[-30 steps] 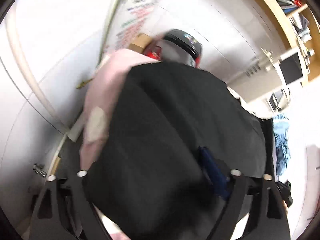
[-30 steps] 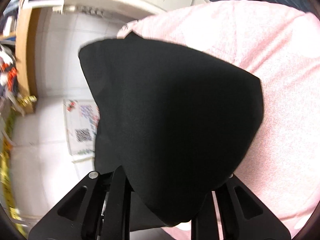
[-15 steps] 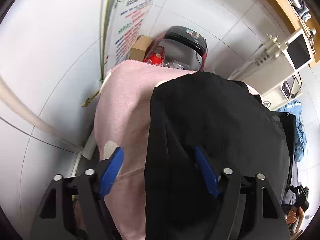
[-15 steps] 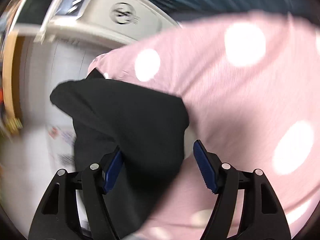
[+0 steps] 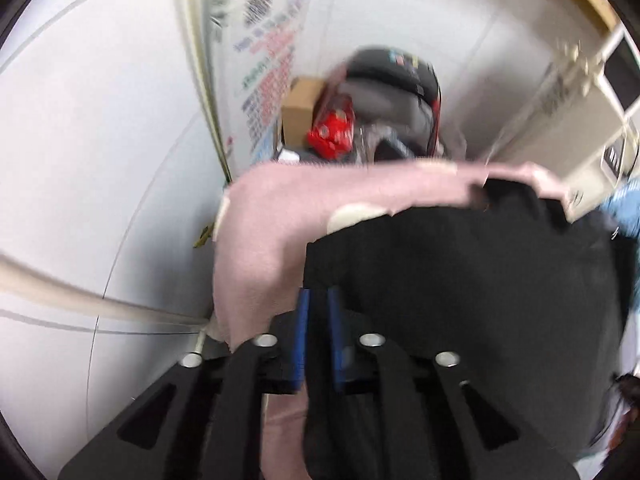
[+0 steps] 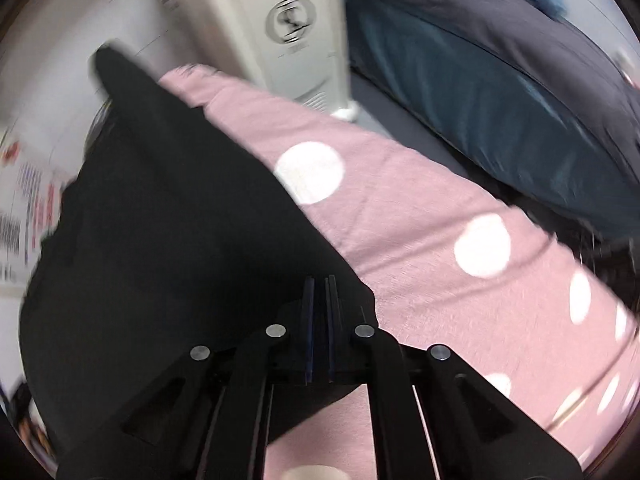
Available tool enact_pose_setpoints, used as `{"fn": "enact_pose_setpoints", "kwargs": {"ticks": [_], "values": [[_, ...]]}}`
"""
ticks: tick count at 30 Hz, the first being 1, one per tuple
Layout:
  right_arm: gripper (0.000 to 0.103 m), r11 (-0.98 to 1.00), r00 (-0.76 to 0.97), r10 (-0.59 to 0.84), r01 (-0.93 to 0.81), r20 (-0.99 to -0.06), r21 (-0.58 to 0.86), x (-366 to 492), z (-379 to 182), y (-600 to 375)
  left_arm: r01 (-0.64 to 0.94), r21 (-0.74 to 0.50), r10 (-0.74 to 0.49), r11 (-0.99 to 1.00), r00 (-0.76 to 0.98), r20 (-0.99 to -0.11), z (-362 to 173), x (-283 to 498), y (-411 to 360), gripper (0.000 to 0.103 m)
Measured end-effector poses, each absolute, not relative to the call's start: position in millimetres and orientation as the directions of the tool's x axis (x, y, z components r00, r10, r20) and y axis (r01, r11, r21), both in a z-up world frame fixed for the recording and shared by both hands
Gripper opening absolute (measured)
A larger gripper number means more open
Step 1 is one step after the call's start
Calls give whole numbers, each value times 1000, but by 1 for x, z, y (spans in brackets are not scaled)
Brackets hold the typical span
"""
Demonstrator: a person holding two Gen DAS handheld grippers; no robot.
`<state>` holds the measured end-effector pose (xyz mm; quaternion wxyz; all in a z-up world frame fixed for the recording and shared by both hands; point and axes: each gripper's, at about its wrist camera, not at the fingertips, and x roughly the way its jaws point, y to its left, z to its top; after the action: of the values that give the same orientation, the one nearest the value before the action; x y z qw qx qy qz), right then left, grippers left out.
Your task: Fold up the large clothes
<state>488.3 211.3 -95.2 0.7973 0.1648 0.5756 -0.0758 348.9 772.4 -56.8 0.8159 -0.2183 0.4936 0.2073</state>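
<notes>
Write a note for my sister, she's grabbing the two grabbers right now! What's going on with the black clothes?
Left gripper: shut, pinching an edge of the black garment.
Right gripper: shut on the same black garment.
The garment lies over the pink dotted cover, gripped at two places.
Done: both grips taken.
Left: it looks only partly folded; probably carry the held edge across, lay it flat, then let go.
</notes>
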Motion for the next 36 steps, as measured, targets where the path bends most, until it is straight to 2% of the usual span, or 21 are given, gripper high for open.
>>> {"fn": "enact_pose_setpoints", "kwargs": {"ticks": [1, 2, 3, 4, 6, 9, 11, 14, 20, 23, 28, 31, 36], "values": [[19, 919, 332, 57, 351, -942, 179, 484, -91, 208, -555, -157, 132, 817, 445, -886, -45, 342, 771, 67], [46, 905, 341, 55, 380, -939, 191, 480, -86, 205, -556, -149, 163, 818, 472, -866, -29, 329, 766, 94], [61, 896, 356, 54, 395, -933, 203, 474, -82, 204, -557, -138, 206, 819, 510, -835, -11, 314, 759, 97], [74, 889, 387, 58, 400, -920, 224, 466, -76, 201, -546, -135, 233, 827, 550, -802, 6, 300, 750, 96], [74, 898, 440, 95, 350, -893, 268, 447, -60, 209, -512, -106, 241, 852, 564, -790, 29, 281, 729, 96], [75, 946, 421, 145, 205, -895, 250, 426, -40, 245, -451, -22, 241, 892, 517, -821, 44, 271, 692, 97], [85, 963, 407, 203, 83, -891, 257, 403, -32, 271, -405, 36, 258, 914, 508, -822, 50, 265, 660, 97], [86, 975, 378, 221, -59, -899, 215, 369, -19, 310, -331, 73, 250, 941, 532, -809, 51, 258, 610, 97], [87, 972, 358, 174, -214, -917, 101, 314, 4, 363, -223, 94, 188, 970, 452, -872, 35, 258, 540, 97], [91, 970, 380, 137, -239, -915, 47, 300, 14, 373, -211, 118, 200, 970, 425, -883, 32, 254, 522, 97], [91, 964, 407, 88, -265, -909, -25, 291, 25, 380, -196, 179, 241, 964, 362, -901, 29, 249, 514, 97], [91, 967, 393, 104, -254, -914, 0, 295, 25, 380, -209, 207, 271, 956, 357, -894, 31, 245, 514, 97], [91, 963, 371, 107, -268, -922, 4, 298, 24, 390, -211, 184, 247, 960, 326, -912, 28, 248, 517, 97]]}}
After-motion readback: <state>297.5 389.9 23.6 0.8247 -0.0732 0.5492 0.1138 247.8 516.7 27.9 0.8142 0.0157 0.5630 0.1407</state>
